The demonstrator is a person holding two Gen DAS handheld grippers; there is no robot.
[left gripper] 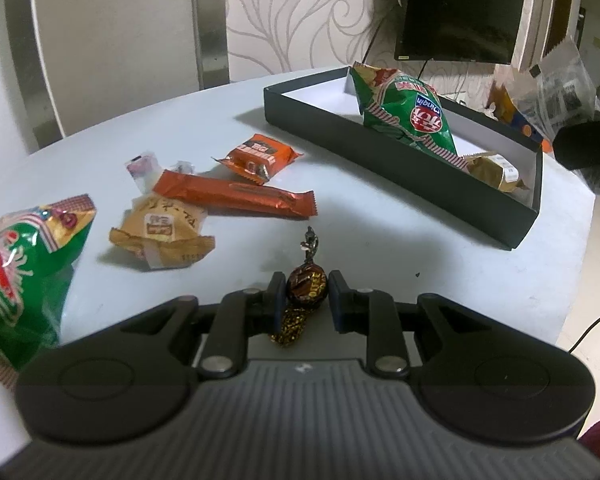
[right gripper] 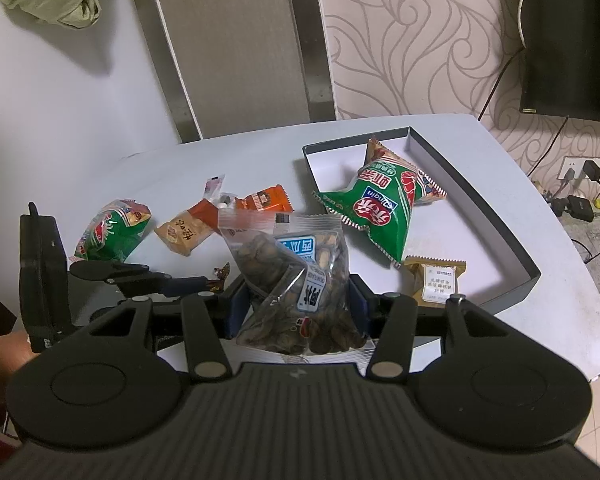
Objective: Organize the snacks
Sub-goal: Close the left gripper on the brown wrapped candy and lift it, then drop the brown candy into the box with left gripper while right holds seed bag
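Plenty cut off and covered here

Green chip bag (left gripper: 24, 276) runs off the picture's left edge; the seed packet (right gripper: 296, 280) hides the tabletop's near middle; wrapper print too blurred to read.

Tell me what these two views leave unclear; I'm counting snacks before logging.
- Left wrist view: green chip bag is cut off by the left edge.
- Right wrist view: the clear nut bag hides table and box corner behind it.
- Left wrist view: brown candy lower twist hidden by the gripper body.
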